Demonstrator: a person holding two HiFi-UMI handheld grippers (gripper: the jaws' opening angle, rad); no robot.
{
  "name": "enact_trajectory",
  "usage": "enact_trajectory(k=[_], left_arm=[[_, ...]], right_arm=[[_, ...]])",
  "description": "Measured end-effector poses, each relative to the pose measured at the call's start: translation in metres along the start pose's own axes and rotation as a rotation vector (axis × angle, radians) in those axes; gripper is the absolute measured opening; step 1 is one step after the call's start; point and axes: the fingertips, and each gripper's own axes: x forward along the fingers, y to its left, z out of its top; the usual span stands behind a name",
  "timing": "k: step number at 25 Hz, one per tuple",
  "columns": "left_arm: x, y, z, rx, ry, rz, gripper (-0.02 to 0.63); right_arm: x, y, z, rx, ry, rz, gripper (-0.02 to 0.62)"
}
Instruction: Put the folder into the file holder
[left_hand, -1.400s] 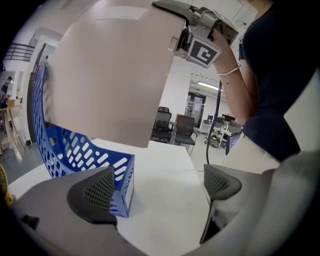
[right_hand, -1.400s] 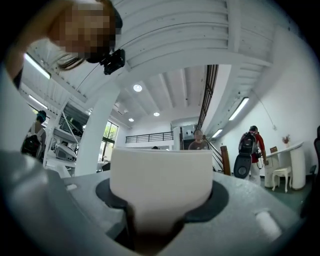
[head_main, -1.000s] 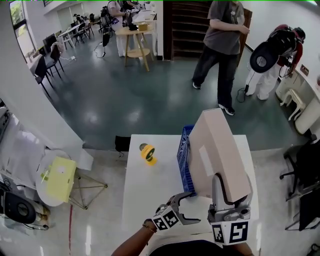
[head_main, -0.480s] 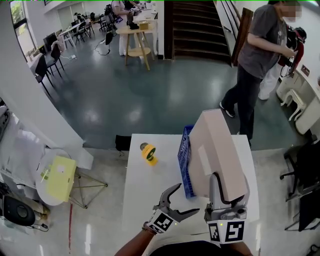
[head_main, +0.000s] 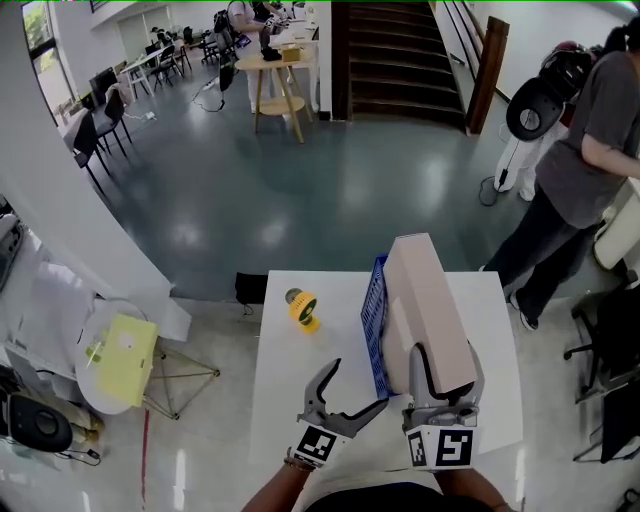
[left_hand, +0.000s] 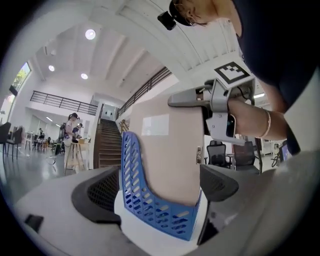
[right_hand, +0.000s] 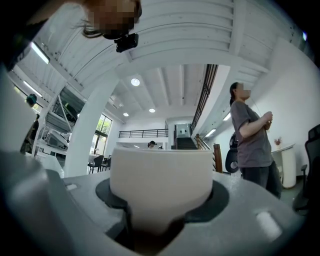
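A thick beige folder (head_main: 425, 300) stands tilted on the white table (head_main: 290, 370), with my right gripper (head_main: 443, 366) shut on its near end. In the right gripper view the folder (right_hand: 161, 175) fills the gap between the jaws. The blue slotted file holder (head_main: 375, 320) stands against the folder's left side. In the left gripper view the folder's (left_hand: 170, 145) lower end sits inside the holder (left_hand: 150, 205). My left gripper (head_main: 355, 388) is left of the holder, its jaws wide and closing. Both holder and folder lie between its pads (left_hand: 97, 192), which are not touching them.
A yellow tape roll (head_main: 303, 307) lies on the table's far left part. A person (head_main: 590, 160) stands on the floor beyond the table's right corner. A round table with a yellow sheet (head_main: 120, 355) is at the left, and a black chair (head_main: 610, 340) at the right.
The folder has swung more upright, close against the holder. My left gripper has turned and risen toward the holder's near end. The person in the background has walked to the right.
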Motion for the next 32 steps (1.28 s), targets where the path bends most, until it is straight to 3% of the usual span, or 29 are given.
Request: enact_trajectory(k=[13,25,32], left_arm=[[-0.004,0.012,-0.001,0.006,0.017,0.051,0.423],[-0.006,0.016,-0.006,-0.014,0.036,0.063,0.420],[-0.010,0.014,0.016,-0.011,0.018,0.088,0.420]], right_arm=[[0.009,0.003,-0.072,-0.019,0.111,-0.025,0.275],[0.003,0.011,-0.075,-0.050,0.093,-0.032,0.296],[-0.013,0.016,-0.054,-0.045,0.064,0.027,0.345]])
